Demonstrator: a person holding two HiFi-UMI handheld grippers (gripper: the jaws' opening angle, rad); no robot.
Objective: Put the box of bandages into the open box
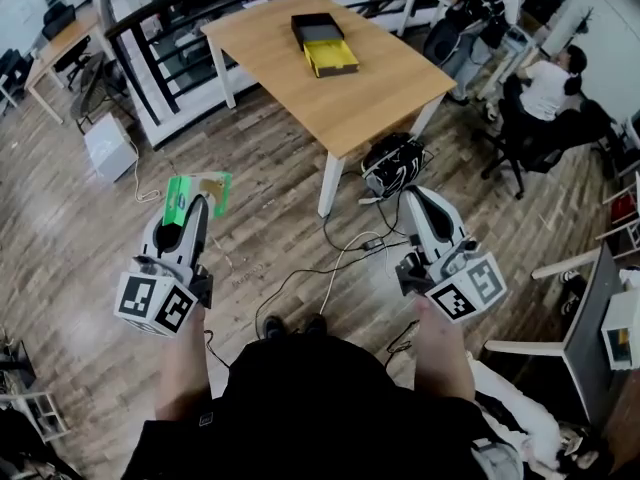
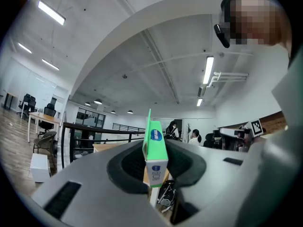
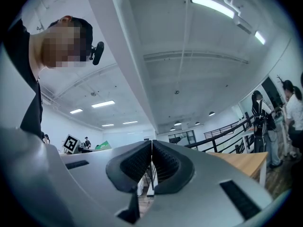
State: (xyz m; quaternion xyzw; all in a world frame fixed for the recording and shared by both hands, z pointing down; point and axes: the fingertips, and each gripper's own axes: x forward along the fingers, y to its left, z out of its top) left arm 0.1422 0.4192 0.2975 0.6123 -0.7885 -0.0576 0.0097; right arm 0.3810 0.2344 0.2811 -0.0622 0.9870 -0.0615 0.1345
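Observation:
My left gripper [image 1: 196, 200] is shut on a green and white box of bandages [image 1: 197, 194], held over the wooden floor at the lower left of the head view. In the left gripper view the bandage box [image 2: 155, 151] stands edge-on between the pads of the left gripper [image 2: 154, 167]. The open box [image 1: 324, 44], a black sleeve with a yellow tray pulled out, lies on the far wooden table [image 1: 370, 98]. My right gripper [image 1: 420, 197] hangs over the floor at the right, jaws shut with nothing between them, as the right gripper [image 3: 151, 167] view shows.
A black bag [image 1: 392, 163] and loose cables lie on the floor by the table's white leg. A black railing [image 1: 160, 38] runs behind the table. People sit at desks at the far right [image 1: 545, 88]. A white box [image 1: 108, 146] stands on the floor at left.

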